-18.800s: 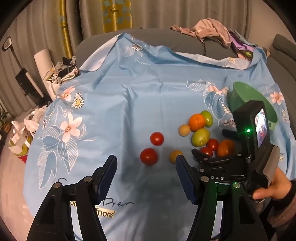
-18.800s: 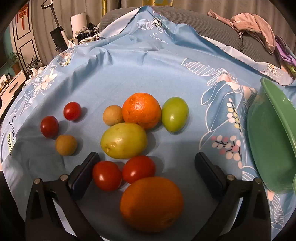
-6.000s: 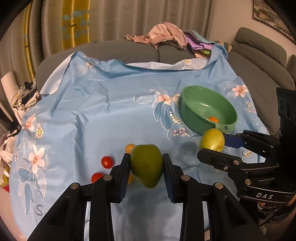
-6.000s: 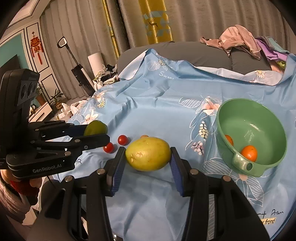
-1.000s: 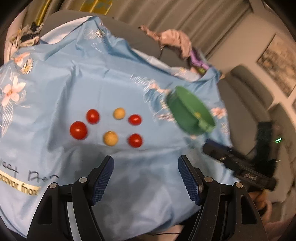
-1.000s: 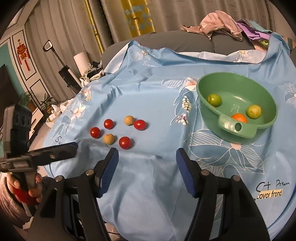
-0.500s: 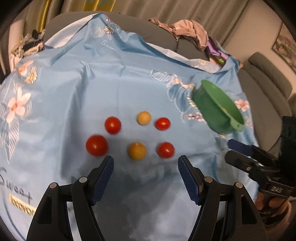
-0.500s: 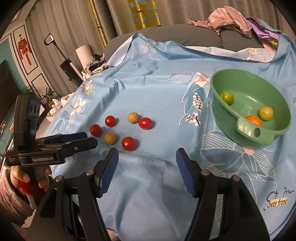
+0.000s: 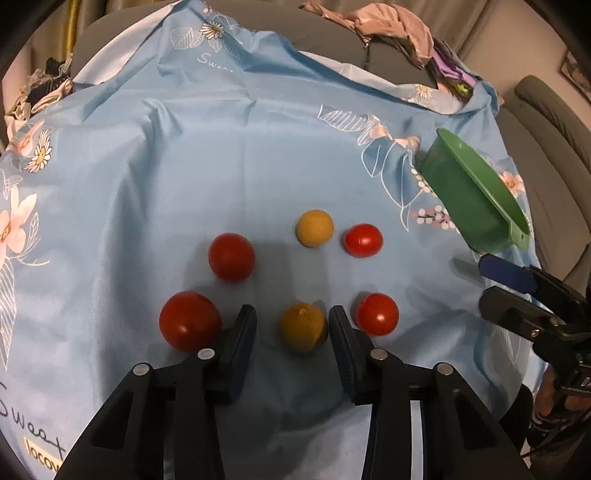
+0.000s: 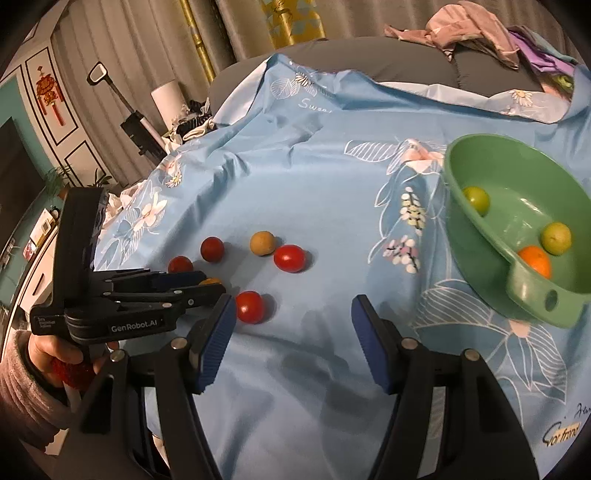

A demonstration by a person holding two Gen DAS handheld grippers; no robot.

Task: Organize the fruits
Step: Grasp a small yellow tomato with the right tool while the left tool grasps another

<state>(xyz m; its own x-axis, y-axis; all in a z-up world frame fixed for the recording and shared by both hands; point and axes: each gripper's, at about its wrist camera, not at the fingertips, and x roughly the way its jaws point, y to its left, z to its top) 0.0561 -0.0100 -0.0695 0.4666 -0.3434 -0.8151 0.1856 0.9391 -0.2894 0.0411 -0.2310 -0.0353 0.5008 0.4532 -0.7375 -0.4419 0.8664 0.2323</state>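
Several small fruits lie on the blue floral cloth (image 9: 221, 166). My left gripper (image 9: 291, 312) is low over them, its jaws closing around a yellow-brown fruit (image 9: 303, 326); a gap still shows on the fruit's left side. Red tomatoes (image 9: 190, 320) (image 9: 376, 314) flank the fingers, with another tomato (image 9: 231, 256), a second yellow-brown fruit (image 9: 315, 228) and a third tomato (image 9: 364, 240) beyond. My right gripper (image 10: 291, 321) is open and holds nothing, just right of a tomato (image 10: 250, 306). The green bowl (image 10: 474, 254) holds two green fruits (image 10: 476, 199) and an orange (image 10: 535, 260).
The cloth covers a grey sofa-like surface, with a pile of clothes (image 10: 469, 29) at the back. A vacuum (image 10: 136, 122) and clutter stand off the left edge. A hand (image 10: 48, 354) holds the left gripper's body (image 10: 110, 302) at the lower left.
My left gripper has dropped toward the fruits and its jaws have narrowed around the near yellow-brown fruit. My right gripper has moved closer to the tomatoes, its opening unchanged.
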